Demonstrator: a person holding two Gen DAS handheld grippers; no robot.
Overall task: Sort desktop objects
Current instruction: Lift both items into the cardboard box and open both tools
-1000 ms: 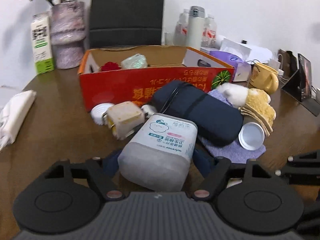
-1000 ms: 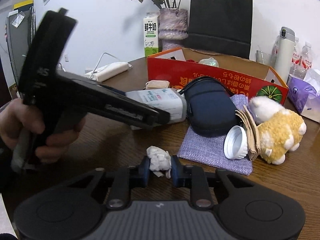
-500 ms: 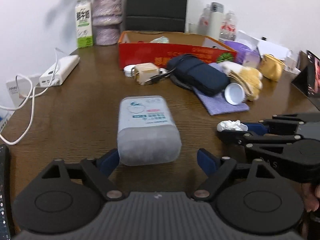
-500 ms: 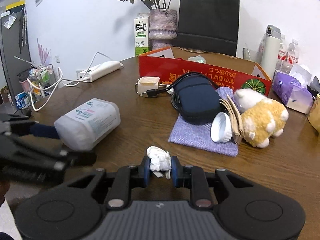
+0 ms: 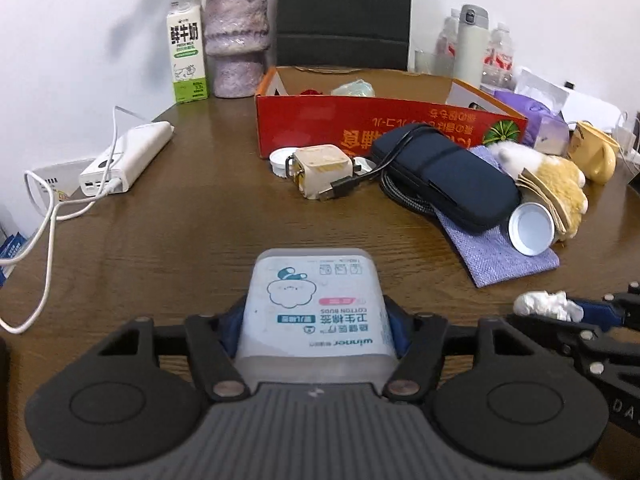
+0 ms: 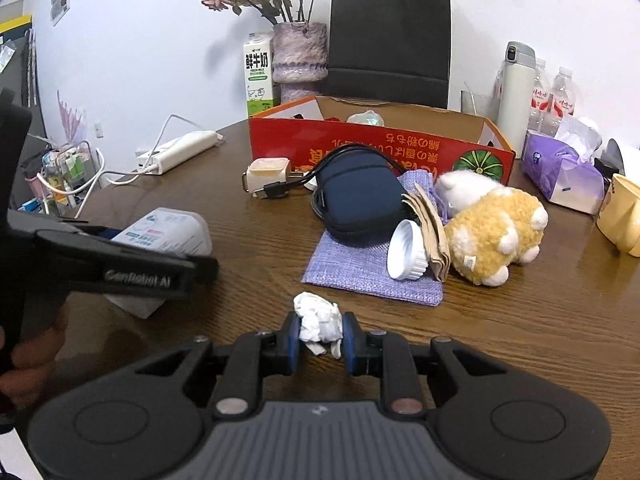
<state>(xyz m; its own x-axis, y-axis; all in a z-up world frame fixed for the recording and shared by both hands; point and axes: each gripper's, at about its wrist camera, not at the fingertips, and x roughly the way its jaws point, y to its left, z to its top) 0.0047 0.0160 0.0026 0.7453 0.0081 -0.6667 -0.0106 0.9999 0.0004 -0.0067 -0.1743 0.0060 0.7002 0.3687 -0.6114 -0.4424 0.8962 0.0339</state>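
Note:
A white cotton bud box (image 5: 316,300) lies on the brown table (image 5: 180,240) between the blue pads of my left gripper (image 5: 314,332). The jaws are closing and both pads touch its sides. In the right wrist view the same box (image 6: 168,232) shows behind the left gripper (image 6: 188,256). My right gripper (image 6: 320,336) is shut on a crumpled white tissue (image 6: 316,316), held just above the table. The tissue (image 5: 548,306) also shows at the lower right of the left wrist view. A red cardboard box (image 5: 360,128) stands open at the back.
Ahead lie a beige charger (image 5: 320,172) with a cable, a navy pouch (image 5: 444,176) on a purple cloth (image 5: 500,256), a white lid (image 5: 532,230) and a plush toy (image 6: 492,232). A power bank (image 5: 128,156) with cables lies left. A milk carton (image 5: 186,52), a vase and bottles line the back.
The left gripper drew the cotton bud box back from the pile and opened wide around it; now its jaws have closed onto the box again. The right gripper keeps the tissue.

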